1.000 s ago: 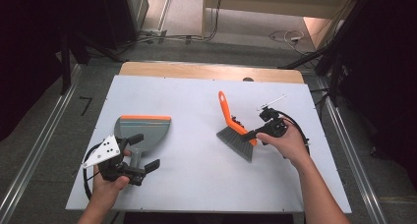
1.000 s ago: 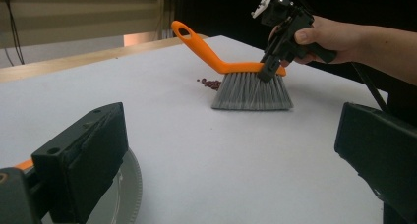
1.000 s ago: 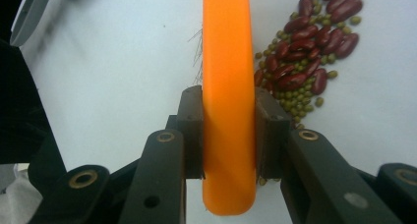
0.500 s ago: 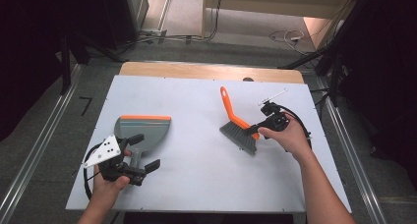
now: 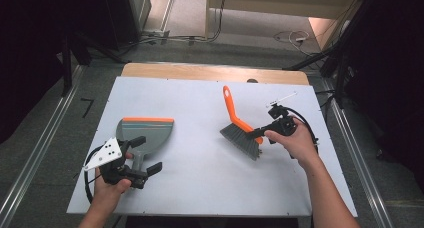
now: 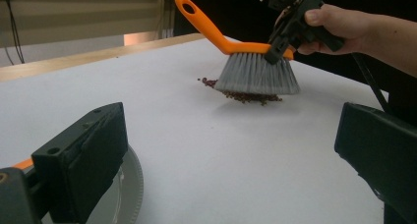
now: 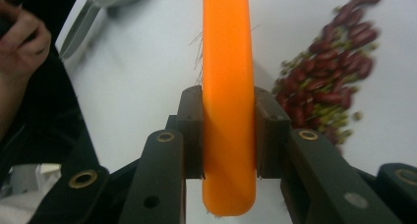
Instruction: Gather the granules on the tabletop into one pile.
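An orange-backed brush [image 5: 235, 119] with grey bristles [image 6: 256, 75] stands on the white table [image 5: 200, 103], right of centre. My right gripper [image 5: 257, 134] is shut on its orange back [image 7: 228, 86]. A small heap of red and green beans [image 6: 243, 95] lies at the bristles' foot, also seen beside the brush [image 7: 334, 81]. A grey dustpan [image 5: 146, 133] with an orange front edge lies at the left. My left gripper [image 5: 145, 154] stands open at the dustpan's handle, its jaws wide apart [image 6: 231, 150] and pressing on nothing.
The table's bare wooden far edge [image 5: 210, 72] lies beyond the brush. Cables trail on the floor [image 5: 295, 38] behind the table. Metal rails [image 5: 45, 138] run along both sides. White tabletop stretches between dustpan and brush.
The right gripper has shifted the brush slightly toward the far right. The left gripper and the dustpan have stayed where they were.
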Available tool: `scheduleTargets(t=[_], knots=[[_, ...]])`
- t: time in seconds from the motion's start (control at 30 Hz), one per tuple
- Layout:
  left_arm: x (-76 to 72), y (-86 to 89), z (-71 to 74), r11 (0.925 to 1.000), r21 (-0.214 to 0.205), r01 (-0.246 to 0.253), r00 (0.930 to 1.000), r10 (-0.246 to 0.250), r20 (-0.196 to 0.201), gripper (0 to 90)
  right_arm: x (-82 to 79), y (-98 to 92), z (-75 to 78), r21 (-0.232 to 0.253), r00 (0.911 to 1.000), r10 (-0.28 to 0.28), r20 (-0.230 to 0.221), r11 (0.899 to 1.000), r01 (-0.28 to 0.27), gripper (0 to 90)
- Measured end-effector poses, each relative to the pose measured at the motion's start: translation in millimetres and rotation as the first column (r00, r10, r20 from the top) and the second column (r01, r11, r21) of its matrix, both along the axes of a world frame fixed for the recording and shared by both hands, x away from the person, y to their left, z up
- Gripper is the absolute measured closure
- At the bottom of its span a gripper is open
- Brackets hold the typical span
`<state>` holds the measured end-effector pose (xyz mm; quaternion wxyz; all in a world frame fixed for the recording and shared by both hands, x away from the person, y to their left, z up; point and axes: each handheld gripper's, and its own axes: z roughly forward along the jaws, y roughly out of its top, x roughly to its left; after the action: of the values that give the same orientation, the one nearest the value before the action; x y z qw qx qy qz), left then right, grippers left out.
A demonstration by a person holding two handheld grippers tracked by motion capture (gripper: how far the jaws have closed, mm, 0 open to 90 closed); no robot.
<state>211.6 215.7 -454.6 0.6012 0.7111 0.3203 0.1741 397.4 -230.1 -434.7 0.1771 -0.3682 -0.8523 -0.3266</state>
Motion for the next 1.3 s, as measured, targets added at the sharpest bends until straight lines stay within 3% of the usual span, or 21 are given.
scheduleTargets(t=[0.2, 0.27, 0.43, 0.73, 0.97, 1.23, 1.3], knots=[[0.0, -2.1, 0.2, 1.0000, 0.002, 0.004, 1.0000, -0.004, 0.000, 0.0, -3.7, -0.4, -23.8, -0.047, 0.9997, 0.017, -0.016, 0.999, -0.017, 68.2], [0.3, -2.6, 0.0, 1.0000, 0.004, 0.004, 1.0000, -0.004, 0.000, 0.0, -0.2, -4.4, -26.9, -0.038, 0.9998, 0.015, -0.012, 0.999, -0.015, 68.2], [0.9, -2.5, -0.7, 1.0000, 0.001, 0.003, 1.0000, -0.003, -0.002, 0.0, 2.5, -6.8, -26.9, -0.042, 0.9983, 0.035, 0.047, 0.999, -0.033, 68.1], [0.2, -1.4, -0.4, 1.0000, -0.001, 0.002, 1.0000, -0.002, 0.000, 0.0, 13.4, -11.9, -21.7, -0.068, 0.9973, -0.015, 0.072, 0.997, 0.020, 68.1], [0.1, -1.4, -0.4, 1.0000, 0.000, 0.003, 1.0000, -0.003, 0.001, 0.0, 12.4, -13.9, -19.8, -0.090, 0.9943, -0.038, 0.099, 0.995, 0.047, 68.1], [0.2, -0.9, -0.3, 1.0000, -0.001, 0.002, 1.0000, -0.002, 0.000, 0.0, 11.3, -16.9, -17.2, -0.071, 0.9949, -0.046, 0.090, 0.996, 0.053, 68.1], [0.5, -1.5, -0.6, 1.0000, -0.002, 0.002, 1.0000, -0.002, 0.001, 0.0, 9.2, -15.8, -13.6, -0.039, 0.9953, -0.051, 0.082, 0.998, 0.054, 68.1]])
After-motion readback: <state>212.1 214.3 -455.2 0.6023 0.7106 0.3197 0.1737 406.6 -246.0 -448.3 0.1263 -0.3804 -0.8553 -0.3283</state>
